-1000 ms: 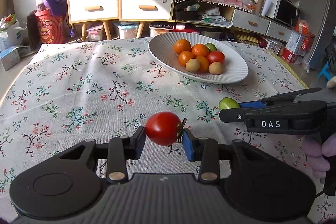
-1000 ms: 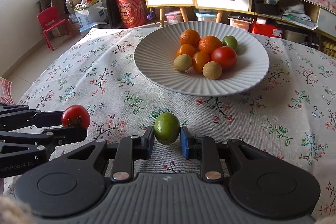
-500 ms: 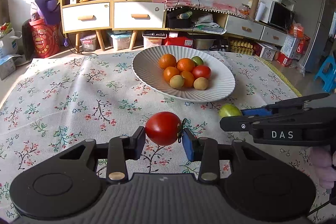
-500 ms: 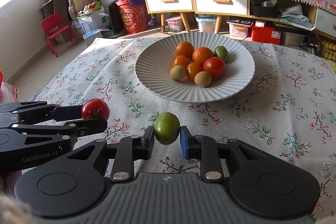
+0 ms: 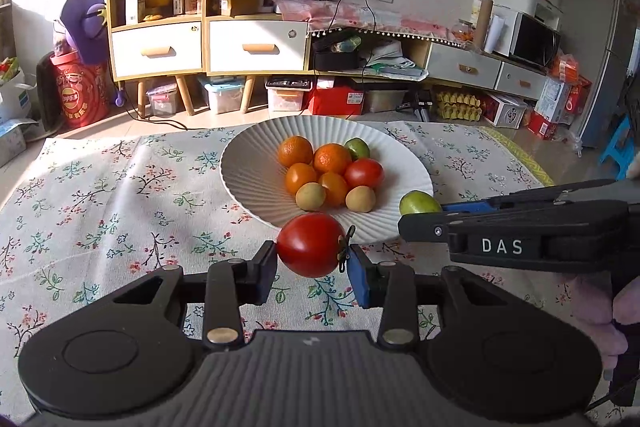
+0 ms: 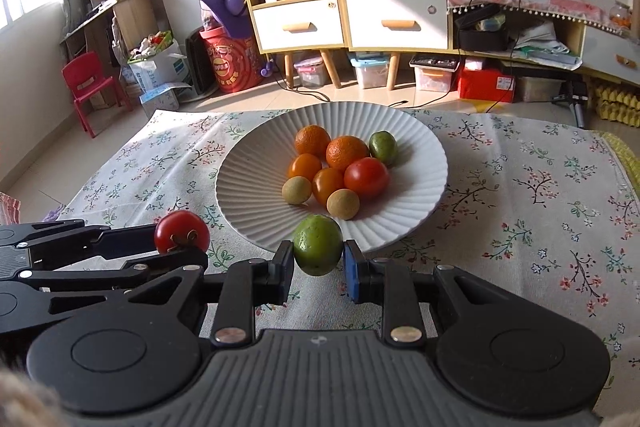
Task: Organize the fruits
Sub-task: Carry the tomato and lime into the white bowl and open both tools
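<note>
While the left tongs (image 5: 312, 265) clamp a red tomato (image 5: 310, 245) at lower centre, the right tongs (image 6: 318, 265) clamp a green fruit (image 6: 318, 244), both before the white plate's (image 6: 248, 187) near rim.

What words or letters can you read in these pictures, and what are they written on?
"DAS": white letters on the side of the right gripper, seen from the left wrist.
Print on the red bucket on the floor: too blurred to read.
Labels on the shelf boxes: too small to read.
</note>
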A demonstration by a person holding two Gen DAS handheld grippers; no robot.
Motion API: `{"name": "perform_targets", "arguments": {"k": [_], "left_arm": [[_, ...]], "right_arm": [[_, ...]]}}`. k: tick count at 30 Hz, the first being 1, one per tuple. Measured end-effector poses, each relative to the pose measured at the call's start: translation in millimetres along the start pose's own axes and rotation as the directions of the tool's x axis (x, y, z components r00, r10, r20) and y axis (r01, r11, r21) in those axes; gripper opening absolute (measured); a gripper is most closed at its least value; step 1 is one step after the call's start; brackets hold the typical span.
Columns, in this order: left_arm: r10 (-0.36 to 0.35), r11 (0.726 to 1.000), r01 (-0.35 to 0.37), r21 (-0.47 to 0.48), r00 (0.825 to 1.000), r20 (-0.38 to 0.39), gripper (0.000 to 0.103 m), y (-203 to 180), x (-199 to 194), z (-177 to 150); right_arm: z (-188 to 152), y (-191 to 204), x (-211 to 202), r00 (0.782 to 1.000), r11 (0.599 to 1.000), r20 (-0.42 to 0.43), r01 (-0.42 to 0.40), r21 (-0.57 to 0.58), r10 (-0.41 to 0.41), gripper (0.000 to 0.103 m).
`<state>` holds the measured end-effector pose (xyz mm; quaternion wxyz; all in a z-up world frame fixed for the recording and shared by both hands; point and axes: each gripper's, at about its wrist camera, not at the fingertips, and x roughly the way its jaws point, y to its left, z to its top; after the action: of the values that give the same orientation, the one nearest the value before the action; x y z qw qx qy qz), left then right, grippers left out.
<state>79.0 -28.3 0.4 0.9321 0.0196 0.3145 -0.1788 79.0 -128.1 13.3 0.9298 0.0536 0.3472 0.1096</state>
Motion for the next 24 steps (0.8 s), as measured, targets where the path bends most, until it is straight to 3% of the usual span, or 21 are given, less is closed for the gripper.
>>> {"name": "perform_targets", "arguments": {"k": [12,24], "left_arm": [[-0.015,0.999,0.014,0.029,1.000,0.027,0.032,-11.9,23.7,14.8],[-0.013,1.000,0.013,-0.001,0.999,-0.030,0.032,-12.9,57.2,19.5]], "right_arm": [[5.0,-22.8,8.0,1.000,0.998,0.012,-0.012,0.057,0.011,0.024],[9.3,-37.2,16.5,0.999,0.996,0.020,-0.026,0.081,0.024,0.024]]}}
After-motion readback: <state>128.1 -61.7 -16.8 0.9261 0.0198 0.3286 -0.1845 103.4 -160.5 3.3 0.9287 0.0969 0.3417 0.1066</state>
